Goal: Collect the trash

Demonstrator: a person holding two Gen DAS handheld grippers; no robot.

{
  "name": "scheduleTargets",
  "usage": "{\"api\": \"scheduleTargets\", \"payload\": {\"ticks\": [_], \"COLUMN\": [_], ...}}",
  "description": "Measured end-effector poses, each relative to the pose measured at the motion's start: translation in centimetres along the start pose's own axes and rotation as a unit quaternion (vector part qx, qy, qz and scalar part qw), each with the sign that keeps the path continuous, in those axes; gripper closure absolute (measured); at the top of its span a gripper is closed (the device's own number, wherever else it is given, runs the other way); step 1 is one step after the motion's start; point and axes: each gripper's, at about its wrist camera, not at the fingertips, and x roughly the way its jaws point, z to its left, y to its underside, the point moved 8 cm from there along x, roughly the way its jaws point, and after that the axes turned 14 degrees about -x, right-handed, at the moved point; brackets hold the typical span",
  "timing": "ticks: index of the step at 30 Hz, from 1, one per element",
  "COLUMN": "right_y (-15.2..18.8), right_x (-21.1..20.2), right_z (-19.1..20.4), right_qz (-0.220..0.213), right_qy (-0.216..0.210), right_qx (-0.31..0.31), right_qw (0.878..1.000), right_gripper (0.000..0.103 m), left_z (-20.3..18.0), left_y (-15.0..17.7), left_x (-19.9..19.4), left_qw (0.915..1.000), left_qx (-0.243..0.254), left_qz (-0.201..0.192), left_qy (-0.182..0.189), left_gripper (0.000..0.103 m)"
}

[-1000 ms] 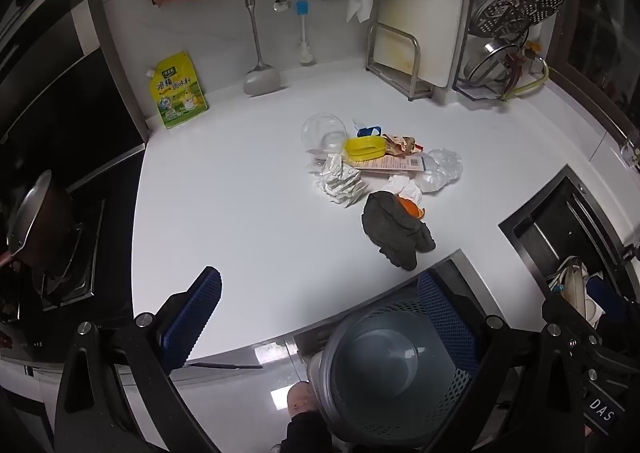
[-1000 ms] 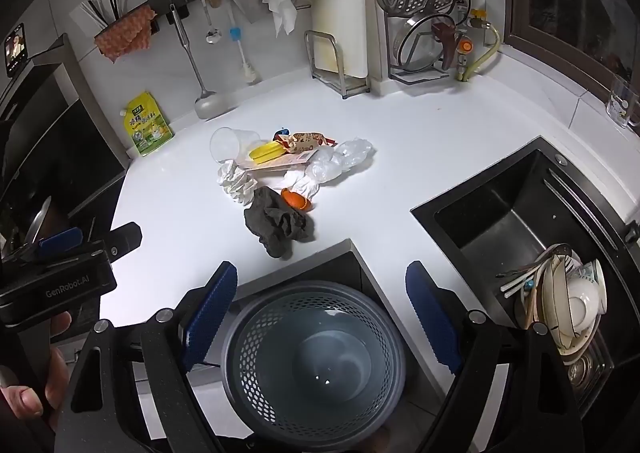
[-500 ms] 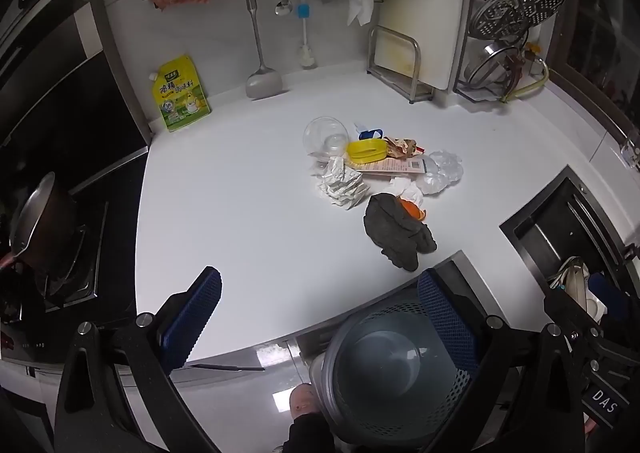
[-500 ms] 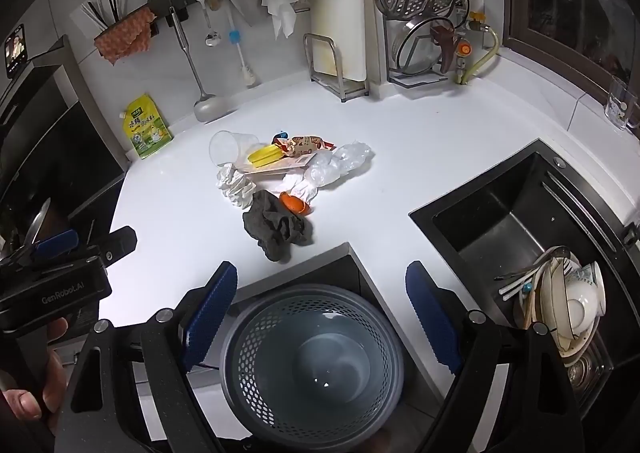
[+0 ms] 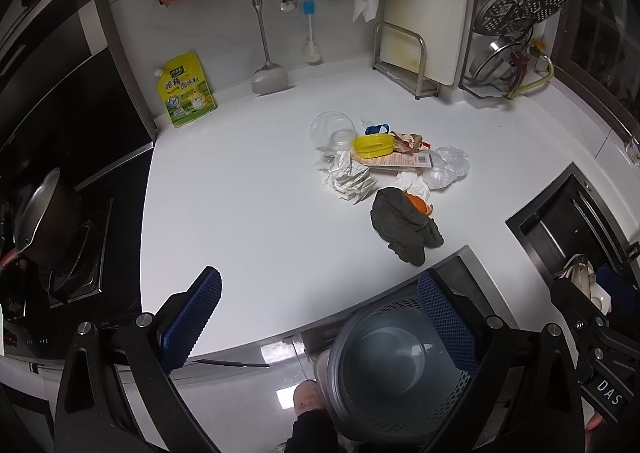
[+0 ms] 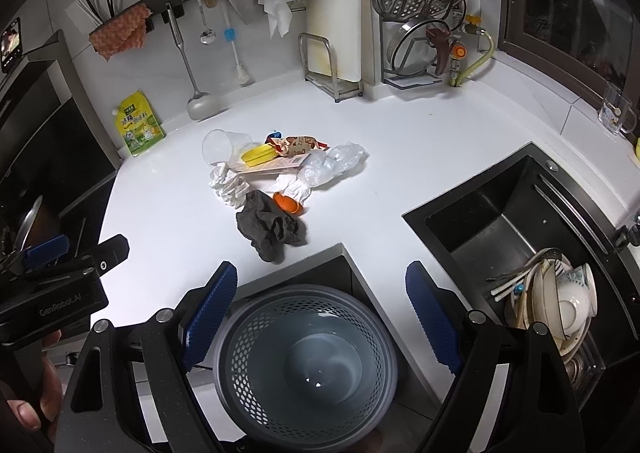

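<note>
Both grippers hung spread wide and empty over the desk's (image 6: 160, 213) near edge, above a grey mesh bin (image 6: 306, 365) standing on the floor. The litter pile (image 6: 276, 169), with a dark cloth (image 6: 270, 227) nearest and crumpled paper (image 5: 348, 181), a clear cup (image 5: 332, 131) and a yellow lid (image 5: 372, 145) behind, lay straight ahead, well apart from the fingers. The right gripper (image 6: 320, 313) appeared nearer than the left gripper (image 5: 320, 317). Bare desk surrounded the pile; the sink (image 6: 508, 225) opened to its right.
</note>
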Motion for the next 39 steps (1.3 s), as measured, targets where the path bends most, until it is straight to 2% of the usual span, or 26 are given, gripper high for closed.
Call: {"api": "scheduleTargets", "payload": {"ticks": [9,22,39], "right_y": [0.2,0.3,0.6], "right_x": [0.6,0.8,1.2], "right_z": [-0.3,-1.5,-2.4], "right_qz": [0.018,0.017,0.021], "right_qy": [0.002,0.035,0.041], "right_qx": [0.02,0.028,0.042], "right_qw": [1.0,0.999,0.998], "right_gripper": [0.021,0.017,0.017], "left_z": [0.2,-0.2,-0.3], "left_y": [0.2,0.6,0.7], "left_x": [0.2,0.5,0.7], "left_qw": [1.0,0.9999,0.9998], "left_qx": [-0.001,0.005,0.008], "left_qz": [-0.001,0.002,0.006], "left_qy": [-0.007,-0.014,-0.017], "left_gripper": [0.006,0.006,0.006]}}
